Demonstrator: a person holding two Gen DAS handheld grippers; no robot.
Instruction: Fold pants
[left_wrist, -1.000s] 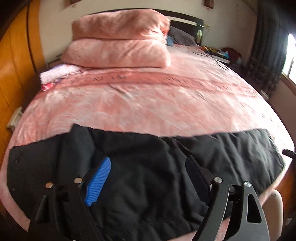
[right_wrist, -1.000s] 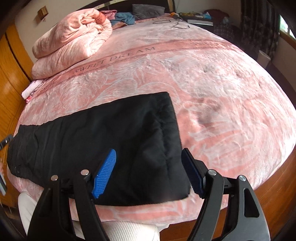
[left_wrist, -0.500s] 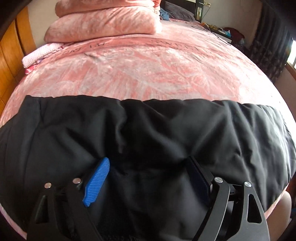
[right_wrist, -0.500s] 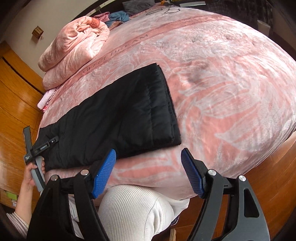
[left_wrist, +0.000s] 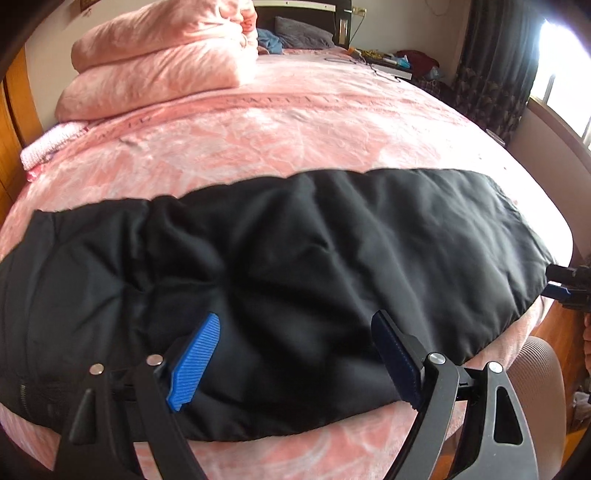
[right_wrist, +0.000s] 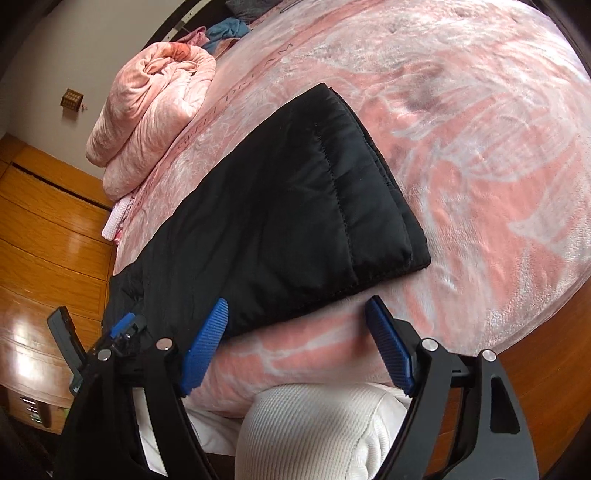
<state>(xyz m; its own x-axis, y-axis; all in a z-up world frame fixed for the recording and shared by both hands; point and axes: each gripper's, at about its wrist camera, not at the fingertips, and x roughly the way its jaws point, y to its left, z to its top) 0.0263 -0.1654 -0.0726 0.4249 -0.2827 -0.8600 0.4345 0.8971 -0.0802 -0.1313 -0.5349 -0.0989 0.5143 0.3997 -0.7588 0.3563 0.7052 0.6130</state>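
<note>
Black padded pants (left_wrist: 295, 258) lie stretched left to right along the near edge of a pink bed (left_wrist: 295, 129). My left gripper (left_wrist: 295, 358) hovers open just over their near hem, fingers wide apart, nothing pinched. In the right wrist view the pants (right_wrist: 288, 206) run to the upper right and end in a stitched cuff (right_wrist: 388, 221). My right gripper (right_wrist: 295, 343) is at the bed's front edge below that leg. Its jaws are opening, with only pink blanket between them. The left blue pad (right_wrist: 207, 347) overlaps the pants' near edge. Each gripper shows at the other view's edge: right (left_wrist: 565, 288), left (right_wrist: 122, 332).
A folded pink quilt (left_wrist: 162, 62) is stacked at the head of the bed, also seen as the quilt (right_wrist: 147, 110) from the right wrist. A person's knee in white ribbed cloth (right_wrist: 314, 424) presses against the bed's front. Wooden panelling (right_wrist: 44, 221) lies left, dark curtains (left_wrist: 491, 74) right.
My left gripper has dropped closer to the pants and shifted along them. My right gripper has rolled and sunk from over the cuff to the bed's front edge, its fingers a little wider.
</note>
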